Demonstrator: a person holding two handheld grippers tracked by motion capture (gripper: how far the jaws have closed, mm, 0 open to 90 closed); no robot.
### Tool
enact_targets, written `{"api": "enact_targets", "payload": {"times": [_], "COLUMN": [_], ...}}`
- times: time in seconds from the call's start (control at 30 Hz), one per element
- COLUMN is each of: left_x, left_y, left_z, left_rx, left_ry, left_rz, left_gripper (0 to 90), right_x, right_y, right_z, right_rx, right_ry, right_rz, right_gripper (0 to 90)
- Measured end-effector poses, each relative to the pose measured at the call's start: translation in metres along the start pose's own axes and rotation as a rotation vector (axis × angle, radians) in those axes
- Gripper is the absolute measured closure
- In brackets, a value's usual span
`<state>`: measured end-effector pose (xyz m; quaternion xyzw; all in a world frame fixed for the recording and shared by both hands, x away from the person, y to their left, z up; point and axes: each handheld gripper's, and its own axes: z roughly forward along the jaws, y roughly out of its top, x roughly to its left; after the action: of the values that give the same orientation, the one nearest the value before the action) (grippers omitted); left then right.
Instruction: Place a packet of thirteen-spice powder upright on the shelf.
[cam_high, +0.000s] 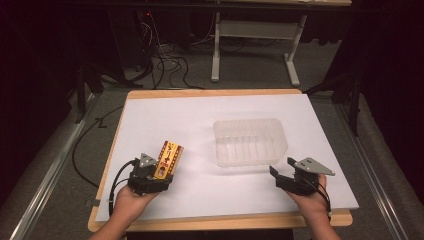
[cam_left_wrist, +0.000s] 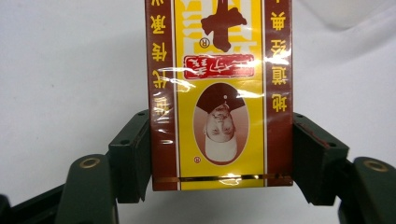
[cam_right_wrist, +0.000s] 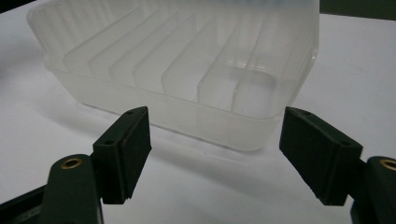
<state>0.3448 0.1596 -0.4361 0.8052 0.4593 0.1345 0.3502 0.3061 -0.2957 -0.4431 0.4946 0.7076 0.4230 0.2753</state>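
A yellow and dark-red printed box (cam_high: 168, 159) sticks out forward from my left gripper (cam_high: 161, 176), lifted slightly at the near left of the white sheet. In the left gripper view both black pads (cam_left_wrist: 137, 140) press on the long sides of the box (cam_left_wrist: 219, 93). A clear ribbed plastic tray (cam_high: 250, 141) lies in the middle of the sheet, lying upside down as far as I can tell. My right gripper (cam_high: 282, 168) is at the near right, open, with nothing between its fingers. In the right gripper view the tray (cam_right_wrist: 187, 65) lies just beyond the right gripper (cam_right_wrist: 215, 140).
A white sheet (cam_high: 200, 110) covers a wooden table (cam_high: 220, 220). Dark floor with cables (cam_high: 165, 60) and a white desk frame (cam_high: 255, 35) lie beyond the far edge. Metal rails run along both sides.
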Motion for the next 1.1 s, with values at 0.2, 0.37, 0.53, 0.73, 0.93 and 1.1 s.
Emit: {"api": "enact_targets", "payload": {"times": [0.2,0.37,0.53,0.73,0.93,1.1], "left_x": [-0.008,-0.013,-0.022,-0.04,-0.059,-0.076], "left_y": [-0.002,0.001,0.012,0.025,0.028,0.026], "left_z": [-0.003,-0.006,-0.01,-0.004,0.003,0.004], "left_rx": [-0.083,-0.136,-0.208,-0.271,-0.322,-0.373], "left_ry": [0.035,0.031,0.028,0.006,-0.043,-0.104], "left_rz": [0.037,0.039,0.057,0.104,0.11,0.098], "left_gripper": [32.3,32.3,32.3,32.3,32.3,32.3], "right_x": [0.0,0.001,0.001,0.0,0.0,0.0], "right_y": [0.0,0.0,0.0,0.0,0.001,0.001], "right_z": [-0.001,-0.001,-0.001,-0.001,-0.002,-0.002], "right_rx": [-0.006,-0.008,-0.008,-0.01,-0.012,-0.015], "right_ry": [-0.001,0.0,0.0,-0.001,-0.001,-0.002], "right_rz": [0.0,0.0,0.0,-0.001,0.002,-0.001], "right_gripper": [25.1,25.2,25.2,25.3,25.3,25.4]}}
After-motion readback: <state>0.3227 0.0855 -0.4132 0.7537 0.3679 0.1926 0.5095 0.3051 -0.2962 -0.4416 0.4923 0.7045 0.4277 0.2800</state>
